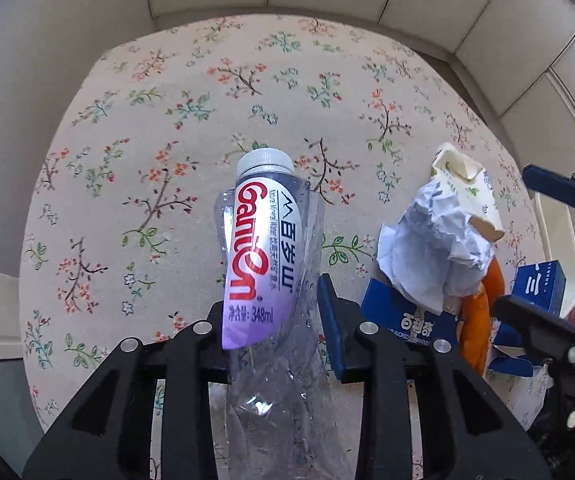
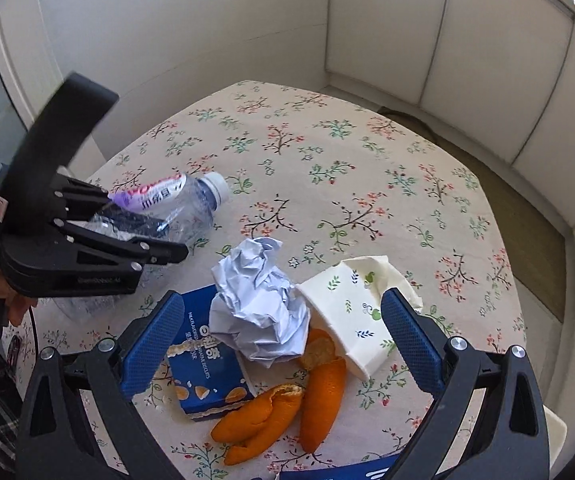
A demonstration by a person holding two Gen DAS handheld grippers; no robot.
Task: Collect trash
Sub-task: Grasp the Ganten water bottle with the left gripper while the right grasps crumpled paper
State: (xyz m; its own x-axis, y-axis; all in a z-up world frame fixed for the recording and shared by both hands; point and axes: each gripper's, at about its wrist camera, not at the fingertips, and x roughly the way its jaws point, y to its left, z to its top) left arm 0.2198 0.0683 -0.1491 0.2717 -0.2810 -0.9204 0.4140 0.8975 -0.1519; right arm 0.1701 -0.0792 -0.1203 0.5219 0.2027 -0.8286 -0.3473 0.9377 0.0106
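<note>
A table [image 2: 367, 184] covered with a cream floral cloth fills the middle of the right wrist view. A crushed clear water bottle [image 2: 183, 204] is seen lying on it at centre left. Toward the lower centre, a blue biscuit box [image 2: 207, 376], crumpled white paper [image 2: 259, 304], a flattened paper cup [image 2: 351, 312] and orange peels [image 2: 287, 400] are clustered, touching.

Your left gripper [image 1: 275, 320] clamps a crushed clear water bottle [image 1: 265, 264], its pads pressing the squashed sides. The bottle's white cap [image 1: 264, 160] points to twelve o'clock, and the purple label reads sideways. Below lies a round table under a floral cloth [image 1: 167, 120]. At three o'clock sits a heap: crumpled white paper [image 1: 427, 248], a torn paper cup [image 1: 467, 184], orange peel [image 1: 483, 312] and a blue carton [image 1: 403, 320]. Your right gripper [image 1: 559, 248] enters from the three o'clock edge, jaws apart.
</note>
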